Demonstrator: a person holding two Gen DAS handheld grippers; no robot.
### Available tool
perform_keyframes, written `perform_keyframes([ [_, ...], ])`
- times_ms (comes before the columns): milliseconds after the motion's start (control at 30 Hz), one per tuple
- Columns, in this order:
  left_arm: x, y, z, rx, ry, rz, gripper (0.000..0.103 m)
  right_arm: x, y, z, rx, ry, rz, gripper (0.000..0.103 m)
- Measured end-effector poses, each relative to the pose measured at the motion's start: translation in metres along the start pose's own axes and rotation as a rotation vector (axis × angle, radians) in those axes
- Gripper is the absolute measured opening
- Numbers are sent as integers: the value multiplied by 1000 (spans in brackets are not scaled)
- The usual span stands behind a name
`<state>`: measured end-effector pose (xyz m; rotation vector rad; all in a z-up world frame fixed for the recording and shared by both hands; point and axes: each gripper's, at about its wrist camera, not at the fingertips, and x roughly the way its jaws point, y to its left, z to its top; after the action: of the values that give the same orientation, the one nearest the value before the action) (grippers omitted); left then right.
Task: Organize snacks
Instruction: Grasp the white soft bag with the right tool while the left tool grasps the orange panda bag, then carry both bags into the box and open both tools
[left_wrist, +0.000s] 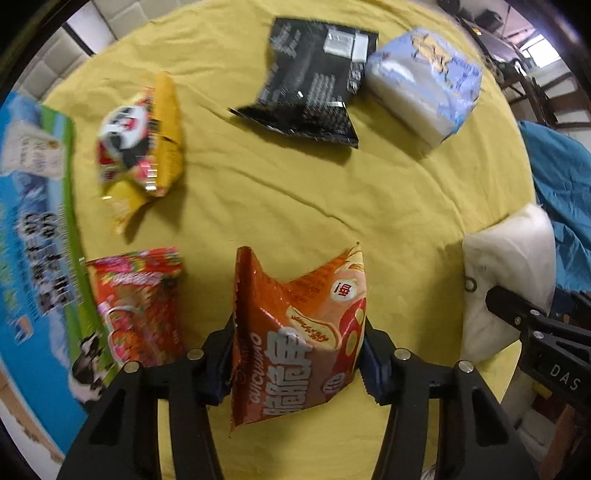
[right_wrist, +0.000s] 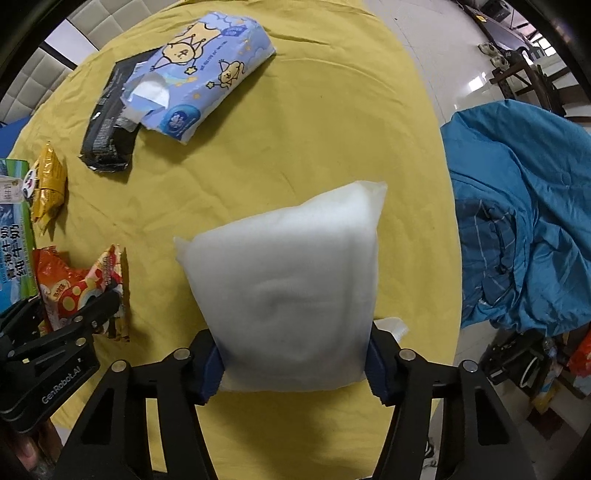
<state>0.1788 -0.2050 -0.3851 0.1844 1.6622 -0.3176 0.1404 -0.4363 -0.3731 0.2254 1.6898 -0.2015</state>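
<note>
On the yellow-clothed round table (left_wrist: 295, 199), my left gripper (left_wrist: 295, 363) points down and is shut on an orange snack bag (left_wrist: 299, 332), its blue pads pressed against both sides. Beside that bag lies a red snack bag (left_wrist: 140, 306). Further off are a yellow bag with a panda print (left_wrist: 136, 147) and a black bag (left_wrist: 314, 81). My right gripper (right_wrist: 295, 365) is shut on a white soft packet (right_wrist: 288, 277) near the table's right edge. The same packet (left_wrist: 506, 266) shows at the right of the left wrist view.
A blue tissue pack (right_wrist: 199, 77) overlaps the black bag at the far side. A blue and green milk carton box (left_wrist: 33, 240) lies along the left edge. A blue cloth (right_wrist: 517, 221) is heaped on furniture beyond the table's right edge. Tiled floor lies behind.
</note>
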Motion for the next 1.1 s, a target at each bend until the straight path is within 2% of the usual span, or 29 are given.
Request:
perform_keyframes([
  [233,-33,-2,-23,-37,-124,42,52,-31,14,-25,-7,-54,57,63],
  [400,-76,-4,-44,-56,-230,56,52,-59,28,-41,-32,-103,96,62],
  [567,-129,4,-51,-77,-305,40,52,-100,53,-59,-69,-168,137,62],
  [800,-189,54,-67,-118,-398,-6,52,-165,108,-78,-120,-263,213,62],
  [933,-215,95,-76,-138,-427,-36,52,-193,161,-80,-146,-298,259,62],
  [1100,-234,162,-77,-167,-436,-40,52,-203,233,-74,-176,-298,287,62],
])
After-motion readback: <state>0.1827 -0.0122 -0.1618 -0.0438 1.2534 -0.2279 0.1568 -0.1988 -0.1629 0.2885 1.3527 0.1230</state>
